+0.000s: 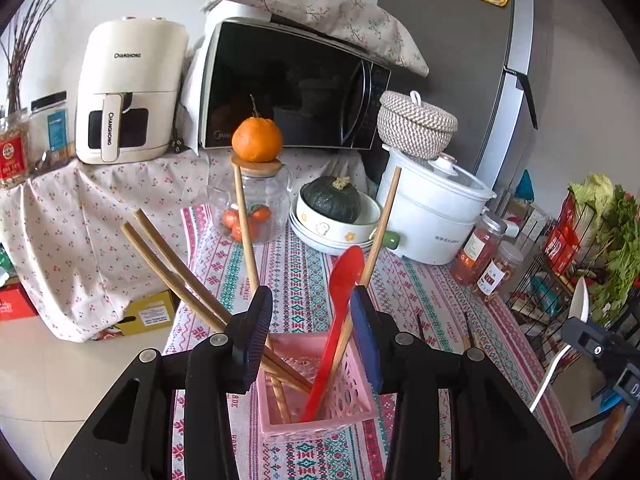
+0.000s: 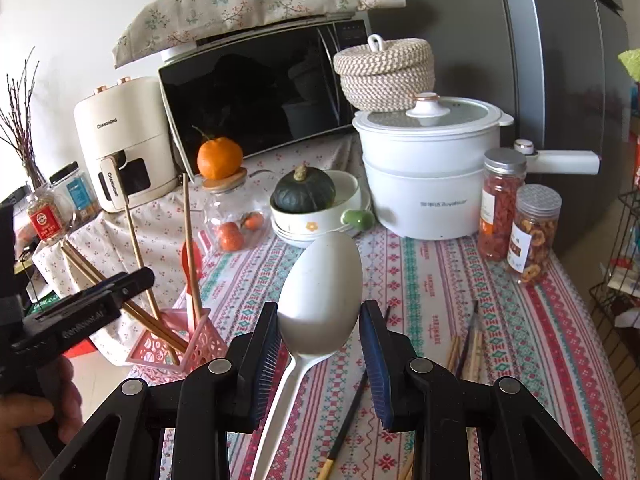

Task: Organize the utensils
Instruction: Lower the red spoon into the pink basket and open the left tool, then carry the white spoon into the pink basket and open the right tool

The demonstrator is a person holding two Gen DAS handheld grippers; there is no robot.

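My left gripper [image 1: 311, 322] stands open over a pink basket [image 1: 352, 404] on the patterned tablecloth. In the basket lean several wooden chopsticks [image 1: 168, 256] and a red spoon [image 1: 344, 276]. The red spoon rises between the jaws, close to the right pad, and neither pad presses on it. My right gripper [image 2: 320, 336] is shut on the bowl of a white spoon [image 2: 320, 292], held in the air with the handle pointing back toward the camera. From the right wrist view, the left gripper [image 2: 136, 280] and the pink basket [image 2: 208, 340] sit at the left.
Loose chopsticks [image 2: 468, 344] and a dark one [image 2: 352, 408] lie on the cloth near the right gripper. Behind stand a glass jar [image 1: 260, 204] topped by an orange, a bowl with a green squash [image 1: 332, 200], a white pot [image 2: 428, 176], two snack jars [image 2: 532, 232] and a microwave [image 1: 288, 84]. A wire rack [image 1: 560, 280] stands at the right edge.
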